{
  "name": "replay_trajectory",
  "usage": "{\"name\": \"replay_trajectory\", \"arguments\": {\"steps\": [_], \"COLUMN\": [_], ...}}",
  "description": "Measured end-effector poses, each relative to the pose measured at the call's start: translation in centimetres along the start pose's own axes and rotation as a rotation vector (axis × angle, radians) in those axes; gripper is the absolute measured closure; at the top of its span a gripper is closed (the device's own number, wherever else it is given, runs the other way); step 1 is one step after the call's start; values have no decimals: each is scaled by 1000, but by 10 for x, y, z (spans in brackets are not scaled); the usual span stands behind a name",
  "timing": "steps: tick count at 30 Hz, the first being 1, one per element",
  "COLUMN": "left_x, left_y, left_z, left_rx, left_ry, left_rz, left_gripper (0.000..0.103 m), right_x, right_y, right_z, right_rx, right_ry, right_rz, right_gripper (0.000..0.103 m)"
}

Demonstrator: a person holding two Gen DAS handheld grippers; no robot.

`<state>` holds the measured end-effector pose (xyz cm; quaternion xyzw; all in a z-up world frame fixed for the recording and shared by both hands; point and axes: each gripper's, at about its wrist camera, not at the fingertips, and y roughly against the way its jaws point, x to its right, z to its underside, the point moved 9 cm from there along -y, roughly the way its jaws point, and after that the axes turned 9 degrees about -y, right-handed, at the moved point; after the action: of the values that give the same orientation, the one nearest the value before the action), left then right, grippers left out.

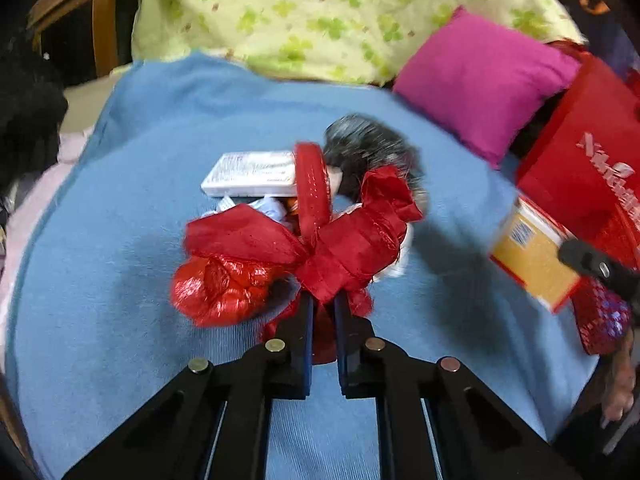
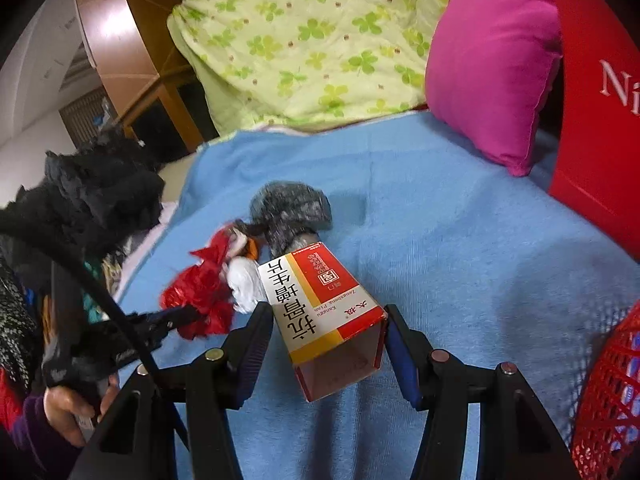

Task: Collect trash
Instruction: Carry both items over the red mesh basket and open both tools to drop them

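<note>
Pinching a red plastic bag [image 1: 256, 264] above the blue blanket [image 1: 120, 280], the left gripper [image 1: 322, 312] has its jaws nearly closed; the right gripper [image 2: 328, 320] clamps a medicine box [image 2: 324, 312] beside a red basket [image 2: 612, 392].

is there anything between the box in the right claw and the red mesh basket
Nothing visible. The right claw holds the medicine box over bare blue blanket, and the red mesh basket sits at its right with only blanket between. The basket's opening is out of view.

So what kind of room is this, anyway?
Probably a bedroom: a blue blanket covers what looks like a bed, with a clover-print quilt and a pink pillow piled at its far end.
</note>
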<state>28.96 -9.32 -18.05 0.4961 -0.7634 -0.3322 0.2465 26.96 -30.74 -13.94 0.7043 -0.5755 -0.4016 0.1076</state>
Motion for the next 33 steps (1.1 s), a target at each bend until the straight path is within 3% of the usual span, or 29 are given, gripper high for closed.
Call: {"name": "replay_trajectory", "arguments": {"steps": [8,12,21,27,33], "left_x": [5,23,137,205,258], "left_y": [56,79,124,146,159], "left_z": [13,0,-48,-60,-60], "left_rx": [76,114,227,265,261], "left_ry": [26,-5,-185,-285,-358], "left_rz": [38,66,208,226,210], "left_gripper": [93,93,93,93,93], "right_x": [-7,-10,27,61,85], "right_y": [36,78,210,275,312], "right_z": [-6,-4,-22,-13,-4], "right_rx": [116,201,412,481,526], "right_ry": [6,-28,-111,-149,-191], "right_rz": [-6,-39,10,101,129], "right_gripper": [44,44,44,44,44]}}
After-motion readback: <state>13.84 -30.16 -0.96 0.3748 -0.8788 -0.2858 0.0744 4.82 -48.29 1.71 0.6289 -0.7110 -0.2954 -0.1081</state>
